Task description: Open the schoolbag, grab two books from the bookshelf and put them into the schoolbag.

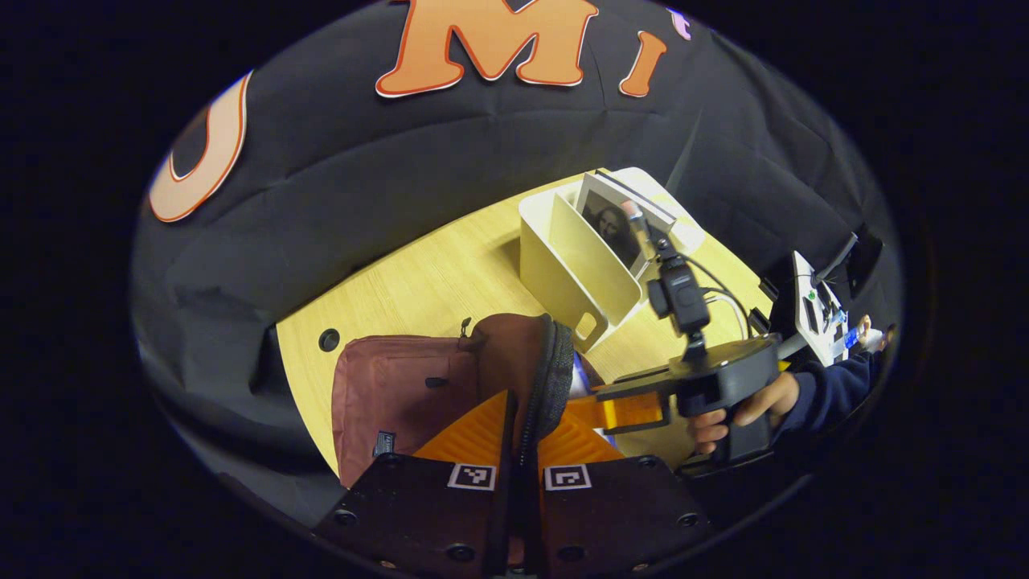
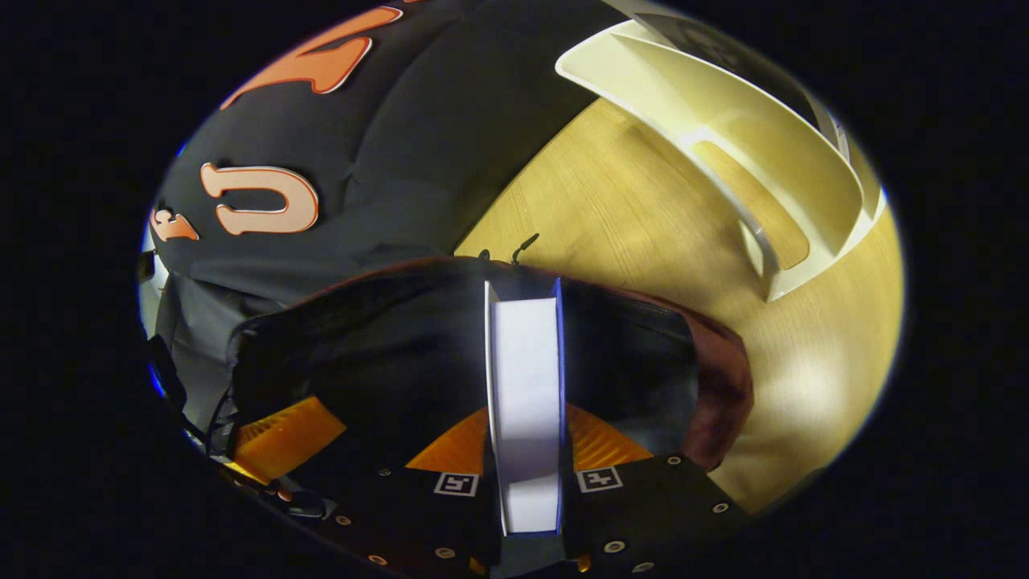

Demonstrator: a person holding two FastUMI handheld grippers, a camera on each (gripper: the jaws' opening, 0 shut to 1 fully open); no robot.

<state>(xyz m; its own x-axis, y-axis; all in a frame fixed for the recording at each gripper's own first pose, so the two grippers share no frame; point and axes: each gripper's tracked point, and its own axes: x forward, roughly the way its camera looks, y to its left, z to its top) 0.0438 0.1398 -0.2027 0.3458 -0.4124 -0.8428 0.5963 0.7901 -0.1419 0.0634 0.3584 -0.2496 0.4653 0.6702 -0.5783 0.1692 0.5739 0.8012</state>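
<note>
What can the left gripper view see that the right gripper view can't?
Left gripper view: the left gripper pinching the bag's zippered rim, a person's hand holding the right gripper, and a picture book standing in the bookshelf.

Right gripper view: the right gripper clamped on a white book, edge-on, lowered into the bag's dark opening.

Both: the maroon schoolbag, the cream bookshelf and the wooden table.
</note>
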